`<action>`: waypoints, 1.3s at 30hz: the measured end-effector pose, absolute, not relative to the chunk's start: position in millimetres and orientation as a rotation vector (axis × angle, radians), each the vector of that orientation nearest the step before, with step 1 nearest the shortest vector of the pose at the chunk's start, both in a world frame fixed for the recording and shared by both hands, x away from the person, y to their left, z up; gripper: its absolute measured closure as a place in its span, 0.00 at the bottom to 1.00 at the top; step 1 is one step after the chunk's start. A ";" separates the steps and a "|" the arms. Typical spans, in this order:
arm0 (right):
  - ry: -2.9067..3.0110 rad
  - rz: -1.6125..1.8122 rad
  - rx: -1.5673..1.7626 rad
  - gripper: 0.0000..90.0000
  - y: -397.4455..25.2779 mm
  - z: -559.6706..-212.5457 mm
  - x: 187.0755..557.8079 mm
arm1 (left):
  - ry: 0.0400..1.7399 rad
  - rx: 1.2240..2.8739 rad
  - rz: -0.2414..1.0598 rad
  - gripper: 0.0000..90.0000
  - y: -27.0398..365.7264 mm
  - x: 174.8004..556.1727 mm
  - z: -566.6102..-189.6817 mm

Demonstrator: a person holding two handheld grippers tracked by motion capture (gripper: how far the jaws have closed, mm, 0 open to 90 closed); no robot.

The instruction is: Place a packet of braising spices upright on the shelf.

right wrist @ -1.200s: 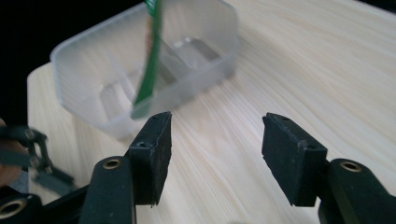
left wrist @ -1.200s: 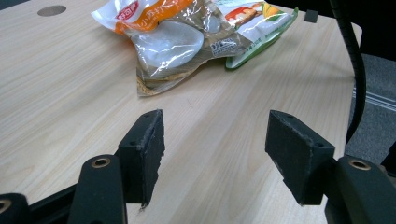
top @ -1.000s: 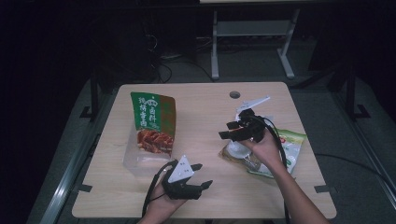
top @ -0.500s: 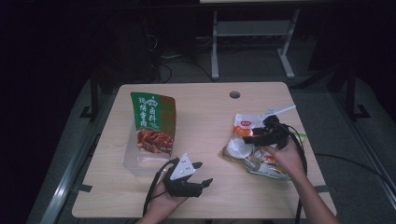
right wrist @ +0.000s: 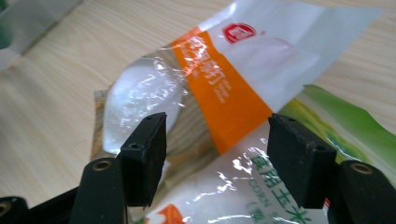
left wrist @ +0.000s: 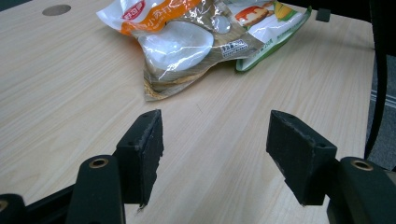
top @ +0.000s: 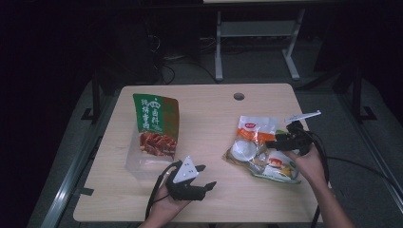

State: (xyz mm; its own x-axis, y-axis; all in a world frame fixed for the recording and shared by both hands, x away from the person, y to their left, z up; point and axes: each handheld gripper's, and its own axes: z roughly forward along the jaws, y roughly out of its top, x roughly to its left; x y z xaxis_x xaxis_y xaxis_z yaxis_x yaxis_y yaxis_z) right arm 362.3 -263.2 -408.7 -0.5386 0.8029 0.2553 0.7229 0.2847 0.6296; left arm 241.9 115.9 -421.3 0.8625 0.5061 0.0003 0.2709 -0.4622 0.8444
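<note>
The right claw (right wrist: 212,158) is right over the orange bag (right wrist: 224,93), with its jaws wide apart and nothing in them. The bag lies flat on the worktop (top: 209,118), partly on top of a green bag (right wrist: 355,126). Its long side runs away from the claw, toward the far edge. The left claw (top: 202,178) is also apart and empty, resting near the front edge. It is farther from the orange bag, so the right claw looks best for the grab.

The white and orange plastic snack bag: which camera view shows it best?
The right gripper view: the white and orange plastic snack bag lies close, its logo clear. The left gripper view shows it whole but farther; the high view, small.
</note>
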 end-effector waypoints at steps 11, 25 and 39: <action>2.453 1.127 1.529 0.55 -256.3 -428.4 385.6 | 0.565 2.074 0.306 0.39 116.1 242.9 -421.5; 2.532 1.267 1.419 0.99 -243.2 -425.2 382.3 | 0.590 2.073 0.282 0.35 116.0 244.7 -420.2; 2.538 1.433 1.066 1.00 -220.3 -385.4 346.2 | 0.609 2.049 0.270 0.31 106.1 252.2 -417.0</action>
State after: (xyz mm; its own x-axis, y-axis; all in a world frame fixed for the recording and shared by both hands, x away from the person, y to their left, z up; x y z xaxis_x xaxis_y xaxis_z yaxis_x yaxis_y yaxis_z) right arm 346.2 -220.3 -385.4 -0.7635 0.5794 0.2854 0.5436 0.3381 0.7682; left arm 252.2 106.1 -417.0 0.8516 0.5217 -0.0509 0.3125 -0.4274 0.8484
